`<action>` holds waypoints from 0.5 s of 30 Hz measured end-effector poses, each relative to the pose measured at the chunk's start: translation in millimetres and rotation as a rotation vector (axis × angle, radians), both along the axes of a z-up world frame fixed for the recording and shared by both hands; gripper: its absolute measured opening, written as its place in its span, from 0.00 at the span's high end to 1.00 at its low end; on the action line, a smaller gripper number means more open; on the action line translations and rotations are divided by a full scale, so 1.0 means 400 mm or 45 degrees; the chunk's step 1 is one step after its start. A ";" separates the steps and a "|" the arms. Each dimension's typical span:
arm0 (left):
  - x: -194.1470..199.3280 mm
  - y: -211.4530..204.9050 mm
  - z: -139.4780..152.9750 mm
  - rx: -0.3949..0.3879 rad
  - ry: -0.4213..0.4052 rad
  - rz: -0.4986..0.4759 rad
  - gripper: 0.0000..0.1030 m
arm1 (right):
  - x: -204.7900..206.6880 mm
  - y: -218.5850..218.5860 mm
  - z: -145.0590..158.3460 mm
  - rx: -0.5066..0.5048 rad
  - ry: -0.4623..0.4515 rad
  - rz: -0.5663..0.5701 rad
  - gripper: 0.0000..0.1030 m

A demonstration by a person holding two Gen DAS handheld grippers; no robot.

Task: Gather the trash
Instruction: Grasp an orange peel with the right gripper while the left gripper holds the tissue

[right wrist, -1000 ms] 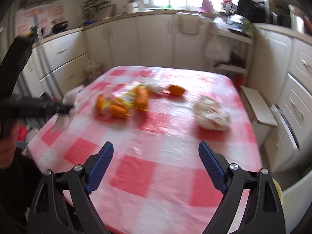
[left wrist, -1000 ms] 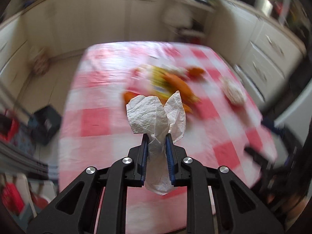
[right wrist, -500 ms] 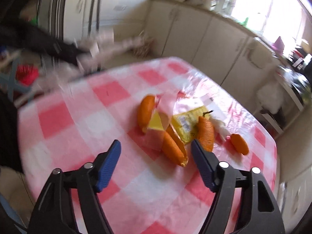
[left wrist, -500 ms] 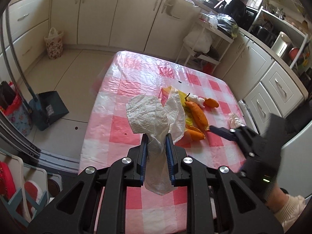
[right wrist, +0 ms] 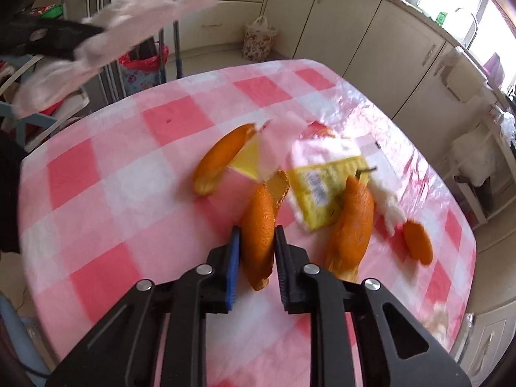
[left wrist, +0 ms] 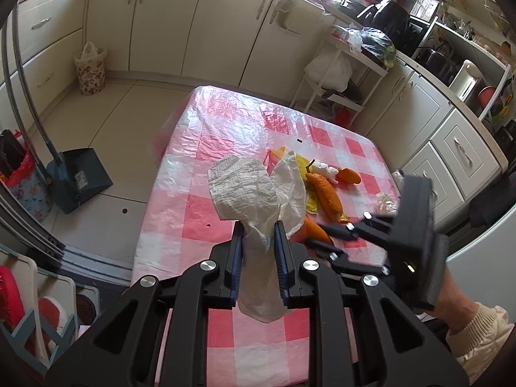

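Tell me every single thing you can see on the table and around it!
Crumpled white paper towel: one, white, clamped in left gripper.
Curved orange peel pieces: four, orange, mid-table; one between the closing right gripper's fingers.
Yellow plastic wrapper: one, yellow, among peels.
White tissue scrap: one, white, beside peels.
Pink-and-white checked tablecloth: one, covering table.
Dark blue dustpan: one, on floor.
Flowered bin: one, by cabinets.
Left gripper: black, blue pads.
Right gripper: black, closing around peel.

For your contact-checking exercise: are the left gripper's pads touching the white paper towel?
Touching. The left wrist view shows the left gripper with both blue pads pressed against the crumpled paper towel, bunched between them, no gap.
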State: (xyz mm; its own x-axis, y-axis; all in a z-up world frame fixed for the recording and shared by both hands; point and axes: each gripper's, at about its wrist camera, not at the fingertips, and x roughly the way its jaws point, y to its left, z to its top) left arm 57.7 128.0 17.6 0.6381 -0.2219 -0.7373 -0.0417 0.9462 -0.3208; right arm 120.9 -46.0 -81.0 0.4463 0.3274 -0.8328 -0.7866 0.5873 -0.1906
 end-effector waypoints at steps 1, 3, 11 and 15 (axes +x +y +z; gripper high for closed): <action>0.001 -0.005 -0.002 0.002 0.003 -0.004 0.83 | -0.010 -0.007 0.001 -0.002 0.008 -0.005 0.81; 0.001 -0.018 -0.004 0.010 0.006 -0.020 0.83 | -0.044 -0.038 0.003 0.005 0.034 -0.035 0.81; 0.001 -0.127 -0.026 0.083 0.014 -0.148 0.83 | -0.165 -0.202 0.026 0.111 0.049 -0.264 0.81; 0.004 -0.189 -0.038 0.109 0.013 -0.206 0.83 | -0.206 -0.257 0.058 0.196 -0.023 -0.364 0.81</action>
State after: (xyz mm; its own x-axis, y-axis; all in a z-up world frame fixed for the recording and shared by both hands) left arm 59.2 52.3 2.4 0.5913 -0.2570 -0.7644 0.1105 0.9647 -0.2388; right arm 38.5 -148.8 -57.6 0.5524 0.3083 -0.7745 -0.5829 0.8070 -0.0945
